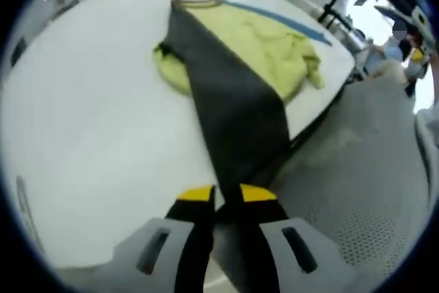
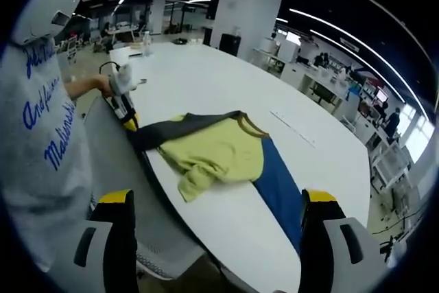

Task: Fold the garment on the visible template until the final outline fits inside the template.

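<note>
A yellow-green garment [image 1: 260, 42] with a dark grey part [image 1: 233, 101] lies on the white table [image 1: 89, 121] near its edge. My left gripper [image 1: 226, 193] is shut on the end of the grey part, which stretches taut from the garment past the table's edge. A blue template [image 1: 291, 24] shows behind the garment. In the right gripper view the garment [image 2: 219, 152] lies crumpled, partly over the blue template [image 2: 278, 183]. The left gripper [image 2: 125, 111] holds the grey band at the left. My right gripper [image 2: 217, 198] hangs open above the table's edge, holding nothing.
A person in a grey shirt with blue lettering [image 2: 41, 135] stands at the left, close to the table's edge. A grey mesh chair [image 2: 161, 238] sits below that edge. A bottle [image 2: 146, 42] stands at the far end of the table [image 2: 226, 80]. Desks and people fill the room behind.
</note>
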Demonstrator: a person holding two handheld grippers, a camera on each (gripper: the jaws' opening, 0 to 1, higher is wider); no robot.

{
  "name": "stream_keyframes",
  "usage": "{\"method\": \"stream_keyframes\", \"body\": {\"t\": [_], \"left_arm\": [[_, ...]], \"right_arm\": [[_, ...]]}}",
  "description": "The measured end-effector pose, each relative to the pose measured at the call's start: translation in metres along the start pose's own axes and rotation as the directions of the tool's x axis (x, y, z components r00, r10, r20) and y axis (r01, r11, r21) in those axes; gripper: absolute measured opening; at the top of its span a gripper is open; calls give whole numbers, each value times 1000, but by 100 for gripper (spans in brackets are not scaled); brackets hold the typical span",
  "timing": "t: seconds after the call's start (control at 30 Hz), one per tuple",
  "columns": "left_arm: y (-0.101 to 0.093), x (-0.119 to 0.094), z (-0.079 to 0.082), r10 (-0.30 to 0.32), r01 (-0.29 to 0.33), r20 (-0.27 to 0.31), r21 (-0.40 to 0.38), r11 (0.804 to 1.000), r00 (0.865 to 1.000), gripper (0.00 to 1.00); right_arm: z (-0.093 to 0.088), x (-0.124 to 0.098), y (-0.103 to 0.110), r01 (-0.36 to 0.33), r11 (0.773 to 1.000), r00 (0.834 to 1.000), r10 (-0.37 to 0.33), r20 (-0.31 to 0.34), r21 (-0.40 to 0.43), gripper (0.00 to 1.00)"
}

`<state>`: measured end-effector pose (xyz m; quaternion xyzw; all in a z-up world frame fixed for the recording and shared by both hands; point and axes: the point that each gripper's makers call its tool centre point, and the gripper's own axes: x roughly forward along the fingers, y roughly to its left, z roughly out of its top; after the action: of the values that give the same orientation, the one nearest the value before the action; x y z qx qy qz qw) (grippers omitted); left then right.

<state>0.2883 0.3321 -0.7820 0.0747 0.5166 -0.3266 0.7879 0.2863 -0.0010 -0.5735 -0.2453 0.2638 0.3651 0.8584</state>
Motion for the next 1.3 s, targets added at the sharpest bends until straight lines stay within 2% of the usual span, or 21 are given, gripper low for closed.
{"method": "stream_keyframes", "body": {"t": [0.23,0.4,0.5,0.53,0.7,1.0,1.3], "left_arm": [[-2,2,-1,-1,2,-26,19,1000,1000,6],[-2,3,-2,-10,10,-43,8,1000,999,5],[-4,4,-2,-27,27,-59,-5,1000,998,1],[-8,4,-2,-50,49,-69,-18,999,996,0],[-7,3,-2,-49,46,-78,-38,998,996,0],[4,-5,10,-11,9,-33,-43,999,999,0],[25,-15,25,50,-50,4,-38,998,999,0]], "right_arm": [[0,2,2,-10,1000,1000,10,1,-2,100],[1,3,2,-11,1000,1000,11,7,-5,100],[0,3,3,-13,1000,1000,13,5,-7,100],[0,3,2,-12,1000,1000,12,4,-8,100],[2,3,2,-12,1000,1000,12,6,-13,98],[8,2,2,-17,1000,1000,17,17,-15,100],[7,4,3,-22,1000,1000,22,17,-9,100]]}}
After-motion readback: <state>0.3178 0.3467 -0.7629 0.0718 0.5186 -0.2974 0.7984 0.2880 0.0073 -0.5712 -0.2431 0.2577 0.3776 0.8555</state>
